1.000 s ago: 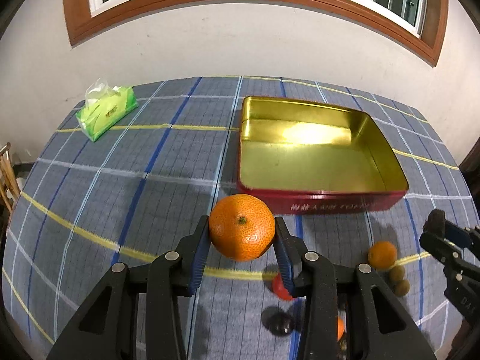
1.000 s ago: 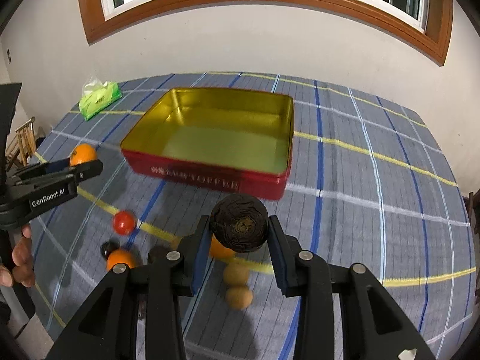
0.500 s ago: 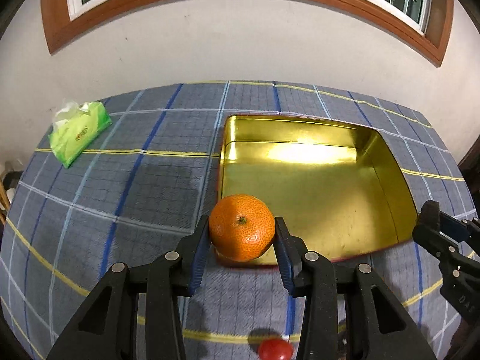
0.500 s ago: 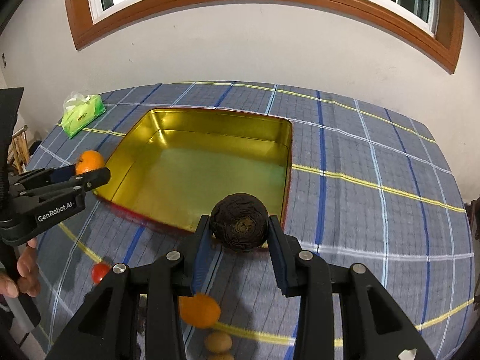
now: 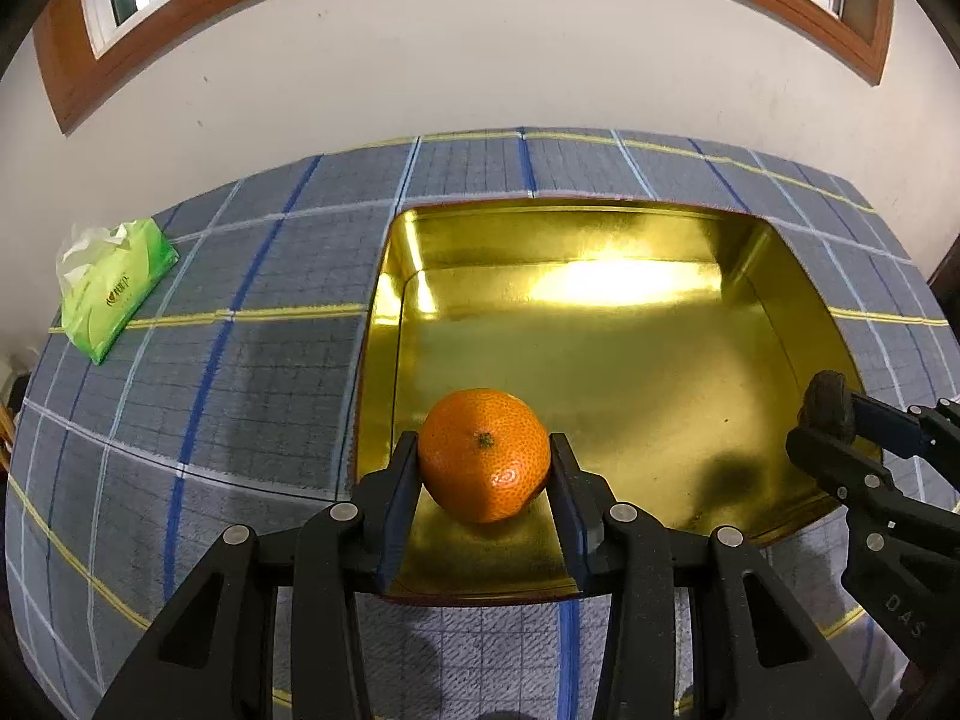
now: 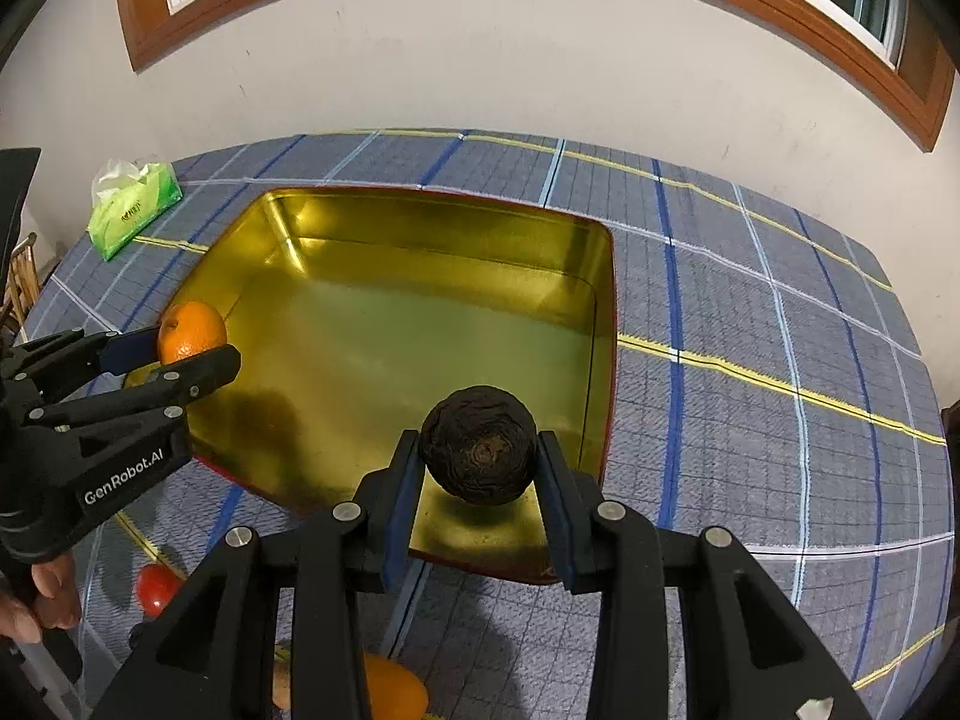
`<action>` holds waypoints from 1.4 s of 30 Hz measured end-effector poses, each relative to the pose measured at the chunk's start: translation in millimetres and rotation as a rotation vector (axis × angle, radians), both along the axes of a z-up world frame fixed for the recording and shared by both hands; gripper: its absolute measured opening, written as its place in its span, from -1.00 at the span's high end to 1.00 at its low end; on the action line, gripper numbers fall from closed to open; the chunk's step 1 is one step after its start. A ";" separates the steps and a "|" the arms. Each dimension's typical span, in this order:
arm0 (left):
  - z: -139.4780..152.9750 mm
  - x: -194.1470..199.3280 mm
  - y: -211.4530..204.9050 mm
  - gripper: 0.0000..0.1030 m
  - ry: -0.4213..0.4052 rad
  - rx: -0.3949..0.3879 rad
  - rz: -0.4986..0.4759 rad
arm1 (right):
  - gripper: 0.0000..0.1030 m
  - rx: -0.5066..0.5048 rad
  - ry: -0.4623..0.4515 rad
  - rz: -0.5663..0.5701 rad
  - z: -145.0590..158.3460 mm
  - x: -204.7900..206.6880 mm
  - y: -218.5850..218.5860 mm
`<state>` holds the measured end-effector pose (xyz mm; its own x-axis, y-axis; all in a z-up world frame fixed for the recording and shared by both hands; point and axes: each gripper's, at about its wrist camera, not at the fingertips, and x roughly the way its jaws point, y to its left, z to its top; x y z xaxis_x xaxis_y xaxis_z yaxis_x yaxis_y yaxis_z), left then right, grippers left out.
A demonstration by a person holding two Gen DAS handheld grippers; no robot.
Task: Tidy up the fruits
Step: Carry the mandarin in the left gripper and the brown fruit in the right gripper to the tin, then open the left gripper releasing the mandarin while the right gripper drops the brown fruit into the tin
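Note:
My left gripper (image 5: 483, 471) is shut on an orange mandarin (image 5: 483, 455) and holds it over the near left part of the gold tin tray (image 5: 384, 300). My right gripper (image 6: 478, 468) is shut on a dark wrinkled round fruit (image 6: 478, 445) and holds it over the tray's (image 6: 606, 312) near right corner. The left gripper and mandarin (image 6: 191, 331) also show in the right wrist view, and the dark fruit (image 5: 828, 405) shows at the right of the left wrist view. The tray holds nothing inside.
A green tissue pack (image 5: 114, 288) lies at the far left of the blue checked tablecloth (image 6: 750, 360). A small red fruit (image 6: 157, 588) and an orange fruit (image 6: 393, 690) lie on the cloth in front of the tray. The wall stands behind the table.
Both grippers have moved forward from the loose fruits to over the tray, each still holding its fruit. The tray now fills the middle of both views.

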<state>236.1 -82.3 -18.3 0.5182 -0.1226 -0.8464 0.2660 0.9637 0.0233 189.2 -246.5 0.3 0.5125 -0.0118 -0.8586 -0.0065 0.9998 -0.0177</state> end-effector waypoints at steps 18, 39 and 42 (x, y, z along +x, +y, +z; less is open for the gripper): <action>-9.6 -4.8 -0.9 0.18 0.024 0.017 0.014 | 0.33 -0.011 0.020 -0.010 -9.0 -0.6 0.4; -10.1 -7.2 0.0 0.16 0.021 0.016 0.019 | 0.31 0.013 0.026 -0.009 -8.9 -9.2 0.9; -9.6 -8.2 -0.8 0.07 0.022 0.009 0.010 | 0.30 0.014 0.026 -0.009 -9.1 -9.0 1.3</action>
